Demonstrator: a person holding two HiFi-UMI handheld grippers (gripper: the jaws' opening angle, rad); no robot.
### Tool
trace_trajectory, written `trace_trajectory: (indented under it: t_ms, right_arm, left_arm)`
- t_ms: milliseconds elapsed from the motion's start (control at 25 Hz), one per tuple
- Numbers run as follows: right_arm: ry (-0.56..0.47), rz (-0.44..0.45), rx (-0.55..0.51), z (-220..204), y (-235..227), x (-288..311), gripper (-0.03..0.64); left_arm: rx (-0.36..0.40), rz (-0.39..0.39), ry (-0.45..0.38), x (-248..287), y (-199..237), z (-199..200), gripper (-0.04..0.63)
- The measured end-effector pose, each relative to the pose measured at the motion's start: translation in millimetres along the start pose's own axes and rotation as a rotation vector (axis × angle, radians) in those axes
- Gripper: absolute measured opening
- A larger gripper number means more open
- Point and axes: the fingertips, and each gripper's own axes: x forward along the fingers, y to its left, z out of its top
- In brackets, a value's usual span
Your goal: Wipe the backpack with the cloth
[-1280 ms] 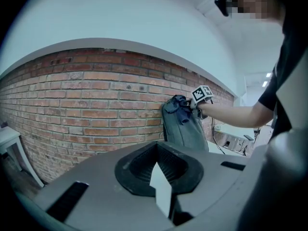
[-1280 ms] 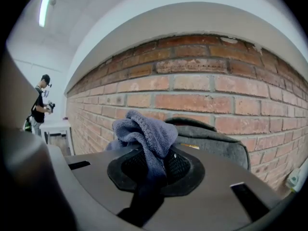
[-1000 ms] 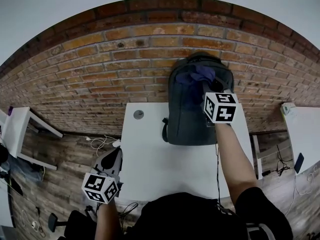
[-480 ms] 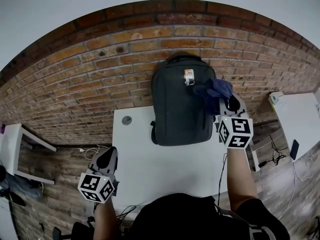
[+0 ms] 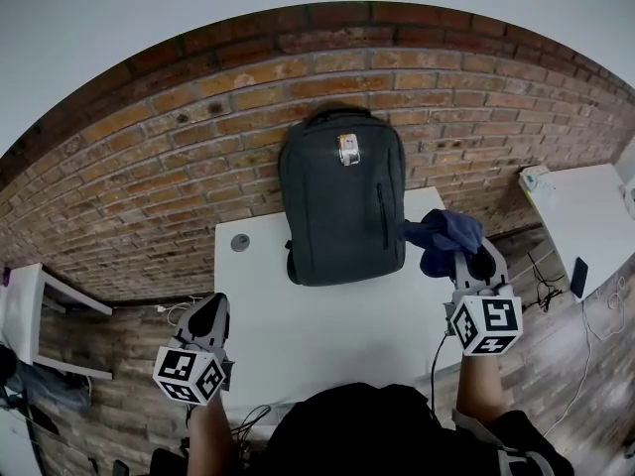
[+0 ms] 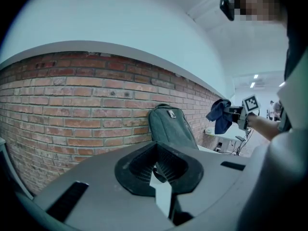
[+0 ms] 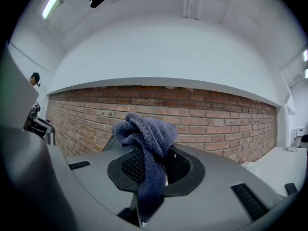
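A dark grey fabric backpack [image 5: 342, 211] stands at the white table's [image 5: 317, 335] far edge against the red brick wall [image 5: 198, 157]. Just right of it, the right gripper [image 5: 464, 258] clamps a crumpled blue cloth [image 5: 442, 236]. The left gripper [image 5: 209, 307] is closed and empty, near-left.

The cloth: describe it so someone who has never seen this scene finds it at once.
Against the brick wall stands a white table with a dark grey backpack propped at its back. Just right of the backpack, the cloth hangs bunched in the jaws of the right hand-held gripper. It is the only soft, blue-purple thing there.
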Motion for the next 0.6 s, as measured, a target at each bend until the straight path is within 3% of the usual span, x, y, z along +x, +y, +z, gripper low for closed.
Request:
trace_trajectory:
  t_ms: [240, 600]
  right_arm:
    - [0.017, -0.007, 0.005, -4.3, -26.2, -49.4, 0.064]
    - [0.004, 0.039, -0.003, 0.8, -58.6, -119.5, 0.066]
  left_arm:
    - [0.021, -0.046, 0.005, -4.6, -46.1, -0.7, -0.009]
    - [-0.001, -0.035, -0.021, -48.0, -120.1, -8.9, -0.009]
